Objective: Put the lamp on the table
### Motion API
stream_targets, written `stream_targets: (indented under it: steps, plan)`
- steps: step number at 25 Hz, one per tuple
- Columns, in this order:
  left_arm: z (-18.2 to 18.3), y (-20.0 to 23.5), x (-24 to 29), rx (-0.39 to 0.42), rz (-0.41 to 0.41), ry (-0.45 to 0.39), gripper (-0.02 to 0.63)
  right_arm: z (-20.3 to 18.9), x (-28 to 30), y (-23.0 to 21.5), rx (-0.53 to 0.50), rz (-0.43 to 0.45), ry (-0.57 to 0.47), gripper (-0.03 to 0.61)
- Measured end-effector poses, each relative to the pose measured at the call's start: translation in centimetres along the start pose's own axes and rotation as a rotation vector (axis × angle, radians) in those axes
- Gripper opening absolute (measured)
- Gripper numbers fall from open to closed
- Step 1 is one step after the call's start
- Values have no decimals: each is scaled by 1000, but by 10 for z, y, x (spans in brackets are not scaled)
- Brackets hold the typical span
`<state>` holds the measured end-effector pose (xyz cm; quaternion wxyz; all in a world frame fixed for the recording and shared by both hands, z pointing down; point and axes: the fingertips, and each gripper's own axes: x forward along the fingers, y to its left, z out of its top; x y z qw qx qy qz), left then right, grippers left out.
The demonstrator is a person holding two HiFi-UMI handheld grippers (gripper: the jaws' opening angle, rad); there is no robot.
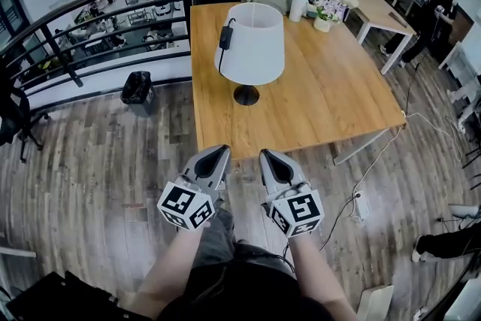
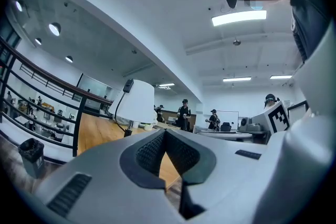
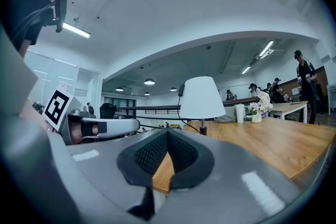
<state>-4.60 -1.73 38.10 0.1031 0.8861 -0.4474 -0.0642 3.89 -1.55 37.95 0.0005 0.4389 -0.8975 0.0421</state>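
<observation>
A lamp (image 1: 254,41) with a white shade and a black round base stands upright on the wooden table (image 1: 338,98), toward its left middle. Its black cord with a switch (image 1: 225,36) hangs down the shade's left side. My left gripper (image 1: 219,155) and right gripper (image 1: 268,156) are side by side over the floor, just short of the table's near edge. Both are shut with nothing between the jaws. The left gripper view shows the lamp (image 2: 136,101) beyond the shut left gripper (image 2: 165,132). In the right gripper view the lamp (image 3: 202,98) stands past the right gripper (image 3: 168,134).
A white cup (image 1: 298,5) and a small flower pot (image 1: 324,17) stand at the table's far end. A black railing (image 1: 113,15) and a black bin (image 1: 137,89) are to the left. A power strip (image 1: 359,205) with cables lies on the floor at right. People stand near another table (image 1: 383,7).
</observation>
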Motion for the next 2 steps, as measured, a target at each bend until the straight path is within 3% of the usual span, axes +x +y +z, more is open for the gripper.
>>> stream_targets:
  steps: [2]
  plan:
    - [-1, -7, -6, 6, 6, -8, -3, 1, -9, 4, -2, 3, -11, 6]
